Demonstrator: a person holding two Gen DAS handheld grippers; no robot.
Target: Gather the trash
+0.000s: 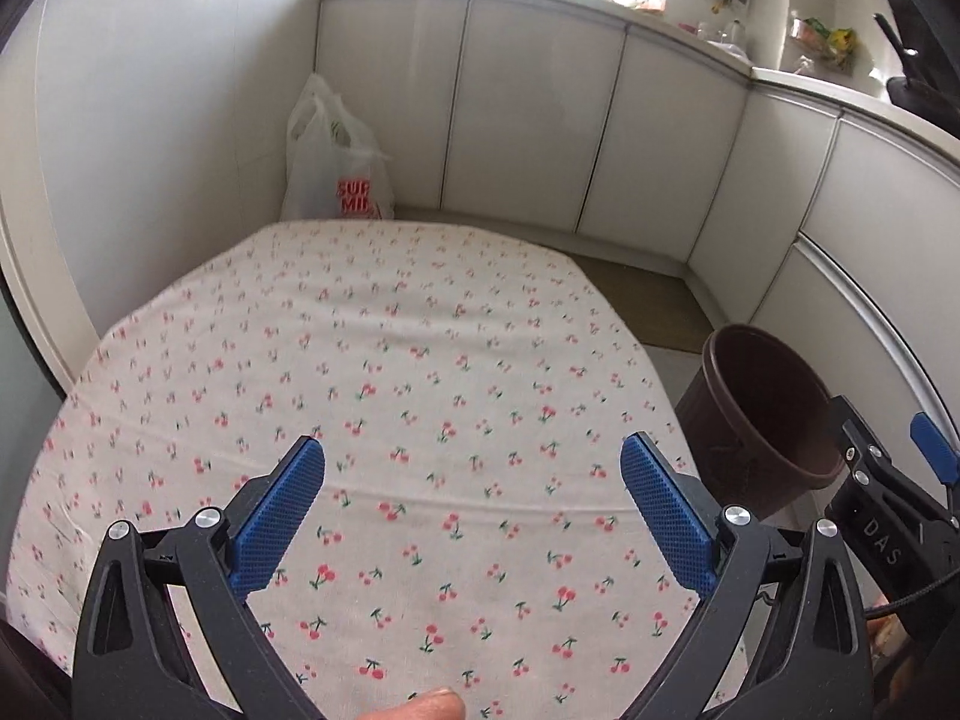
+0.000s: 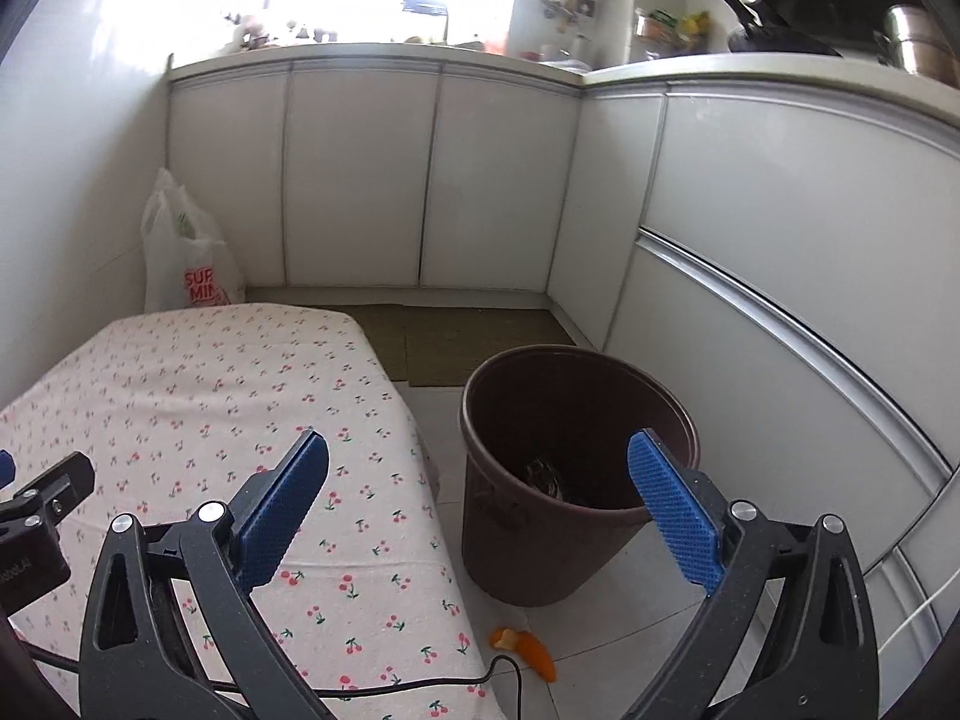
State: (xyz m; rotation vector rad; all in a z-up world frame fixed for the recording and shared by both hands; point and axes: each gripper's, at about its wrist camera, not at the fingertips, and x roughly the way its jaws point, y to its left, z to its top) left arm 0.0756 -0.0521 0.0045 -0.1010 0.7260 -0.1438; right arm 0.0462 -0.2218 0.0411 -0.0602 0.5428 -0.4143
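White kitchen cabinets (image 2: 360, 174) wrap around the corner of a small room, with a cluttered counter above them and a bright window behind. A desk (image 1: 360, 360) covered by a pale cloth printed with red cherries fills the near left, and its cloth shows nothing lying on it in either view. A white plastic shopping bag (image 2: 180, 258) with red lettering stands on the floor against the wall past the desk's far end. A dark brown bin (image 2: 576, 468) stands on the tiled floor just beside the desk's right edge, and some crumpled rubbish shows at its bottom. An orange peel (image 2: 528, 651) lies on the floor tiles near the foot of the bin, outside it. The left hand-held gripper (image 1: 474, 516) hangs over the desk with its blue pads (image 1: 282, 516) spread wide and nothing between them. The right hand-held gripper (image 2: 480, 516) points toward the bin, its jaws likewise wide apart and empty, one blue pad (image 2: 675, 510) overlapping the bin's rim in the right wrist view. A fingertip (image 1: 420, 705) shows at the bottom edge of the left wrist view
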